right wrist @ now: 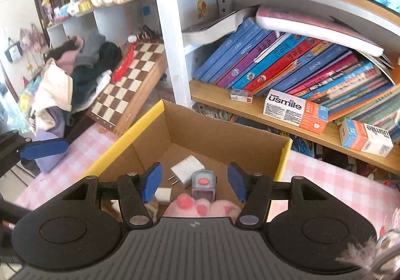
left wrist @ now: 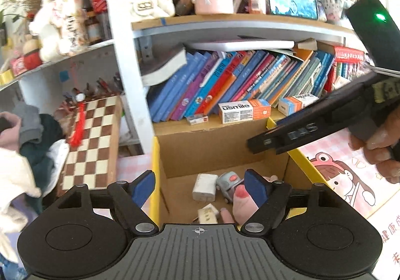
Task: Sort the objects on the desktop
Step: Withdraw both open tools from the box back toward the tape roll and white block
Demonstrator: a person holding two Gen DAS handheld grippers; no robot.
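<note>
A cardboard box with yellow rims (left wrist: 155, 162) (right wrist: 140, 120) sits on the pink checked desk. Inside lie a white charger (left wrist: 205, 186) (right wrist: 187, 170), a grey gadget with a pink button (left wrist: 228, 181) (right wrist: 201, 183), a pink plush paw (left wrist: 241, 201) (right wrist: 200, 205) and a small white plug (left wrist: 207, 212) (right wrist: 163, 195). My left gripper (left wrist: 199, 187) hangs open above the box, its left pad outside the yellow rim. My right gripper (right wrist: 194, 181) is open over the same items, holding nothing. One blue left-gripper fingertip (right wrist: 45, 147) shows at the left edge.
A bookshelf with slanted books (left wrist: 225, 80) (right wrist: 287, 62) and toothpaste cartons (left wrist: 243, 110) (right wrist: 295, 111) stands right behind the box. A chessboard (left wrist: 92, 140) (right wrist: 130, 80) leans at the left beside piled clothes (right wrist: 65, 80). A hand (left wrist: 377, 152) holds the right tool's black body (left wrist: 312, 127).
</note>
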